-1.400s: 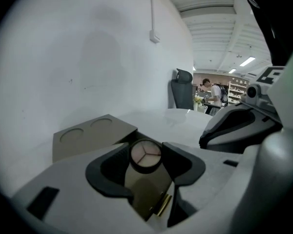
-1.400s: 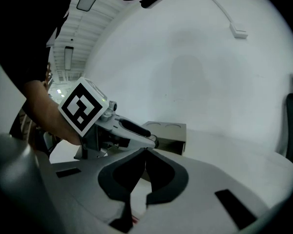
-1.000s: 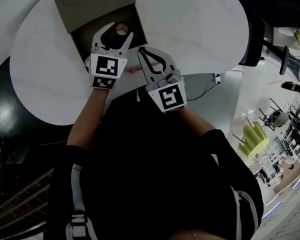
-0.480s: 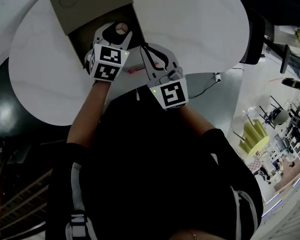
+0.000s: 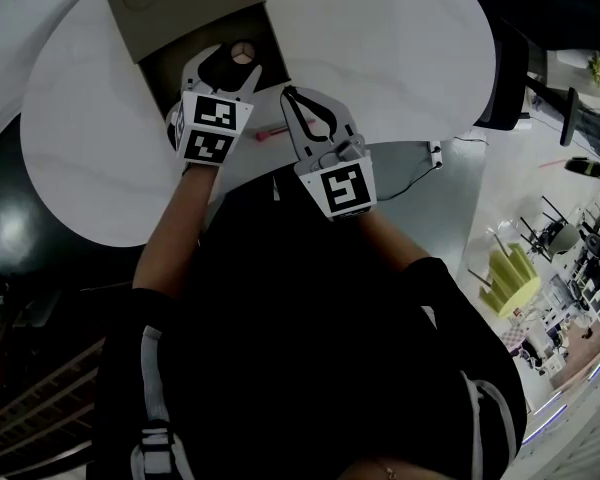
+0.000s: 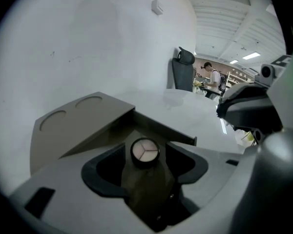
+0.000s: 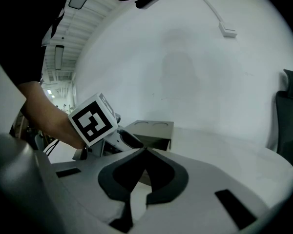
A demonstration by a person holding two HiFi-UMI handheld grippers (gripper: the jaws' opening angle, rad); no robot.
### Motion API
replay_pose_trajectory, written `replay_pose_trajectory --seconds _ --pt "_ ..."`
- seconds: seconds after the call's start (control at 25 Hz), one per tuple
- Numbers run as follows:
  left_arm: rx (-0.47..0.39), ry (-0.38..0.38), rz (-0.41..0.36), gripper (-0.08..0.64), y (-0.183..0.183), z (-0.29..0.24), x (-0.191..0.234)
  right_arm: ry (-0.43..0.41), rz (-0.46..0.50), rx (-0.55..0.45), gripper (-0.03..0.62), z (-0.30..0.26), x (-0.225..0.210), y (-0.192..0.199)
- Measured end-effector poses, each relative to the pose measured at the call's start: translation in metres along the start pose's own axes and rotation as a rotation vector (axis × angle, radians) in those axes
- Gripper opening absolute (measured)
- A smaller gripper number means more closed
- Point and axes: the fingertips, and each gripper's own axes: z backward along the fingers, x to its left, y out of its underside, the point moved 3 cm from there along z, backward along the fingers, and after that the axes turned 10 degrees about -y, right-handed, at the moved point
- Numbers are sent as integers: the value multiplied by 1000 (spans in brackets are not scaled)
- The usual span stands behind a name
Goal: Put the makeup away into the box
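Round compact (image 5: 244, 54) lying in the cardboard box (image 5: 180, 8), upper left of head view, between the opening, spread jaws of the left gripper (image 5: 225, 68), pads clear of it. Just right, right gripper (image 5: 286, 95) with tips pressed together. Lower, pink stick (image 5: 263, 136) on white table (image 5: 400, 58).

White round table (image 5: 400, 58), blk chair (image 6: 184, 74) at far edge, white wall (image 6: 88, 33), ceiling strip lights (image 6: 251, 56).

Left gripper (image 5: 223, 65) at far left, tipped steeply down, jaws opening wide; round compact (image 6: 145, 151) sits in the gap, pads off it. Right gripper (image 5: 286, 95) just to its right and nearer, shallower tilt, jaw tips together, empty. Left forearm (image 5: 175, 233) and right forearm (image 5: 385, 238) bare, both reaching forward.
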Motion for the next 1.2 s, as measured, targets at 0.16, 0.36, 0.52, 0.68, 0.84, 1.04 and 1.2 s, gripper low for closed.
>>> replay_pose_trajectory --seconds 0.16,0.36,0.52,0.68,0.84,1.04,1.2 --pt "-70 -25 -3 202 -9 20 -3 -4 63 -53 23 7 7 -6" --pt "-199 -58 -17 61 -28 52 -12 7 77 -73 23 21 16 -4" --pt "-255 -61 -29 14 -35 78 -23 17 90 -91 23 32 24 -9" --pt "-275 -38 -43 8 -33 96 -45 21 91 -107 23 48 27 -4" --pt "-287 -18 -53 8 -24 109 -64 39 110 -95 23 59 29 -1" --pt "-289 -7 -56 8 -9 119 -80 57 99 -93 23 67 33 2" --pt "-276 -10 -54 8 6 119 -92 59 88 -95 23 74 34 8"
